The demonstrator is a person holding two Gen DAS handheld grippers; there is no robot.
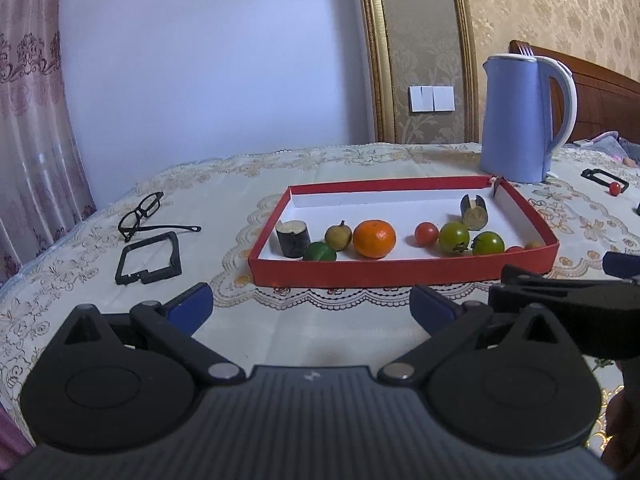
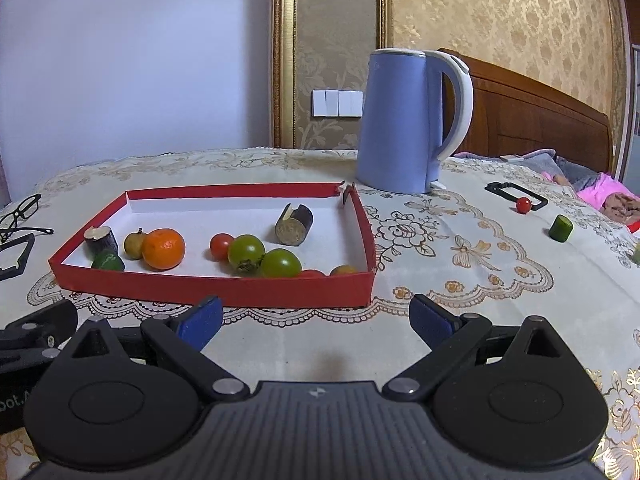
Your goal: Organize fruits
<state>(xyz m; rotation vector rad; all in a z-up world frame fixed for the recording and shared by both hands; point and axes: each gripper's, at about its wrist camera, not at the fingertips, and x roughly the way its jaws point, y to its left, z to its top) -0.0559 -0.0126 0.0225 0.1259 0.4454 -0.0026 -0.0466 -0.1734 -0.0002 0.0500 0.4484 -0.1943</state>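
A red tray (image 1: 400, 272) (image 2: 216, 286) on the table holds an orange (image 1: 374, 239) (image 2: 163, 249), two green tomatoes (image 1: 454, 237) (image 2: 246, 253), a red tomato (image 1: 426, 233) (image 2: 221, 245), a lime (image 1: 319, 252) (image 2: 107, 261), a small brown fruit (image 1: 338, 235) and two dark cane pieces (image 1: 293, 237) (image 2: 294, 224). Outside it, to the right, lie a red cherry tomato (image 2: 523, 205) (image 1: 614, 188) and a green cylinder piece (image 2: 560, 229). My left gripper (image 1: 312, 306) and right gripper (image 2: 316, 316) are open and empty, just in front of the tray.
A blue kettle (image 1: 516, 120) (image 2: 400, 120) stands behind the tray. Glasses (image 1: 140, 212) and a black frame (image 1: 150, 258) lie to the left. Another black frame (image 2: 514, 194) lies at right. A bed with clothes (image 2: 600, 196) is beyond the right edge.
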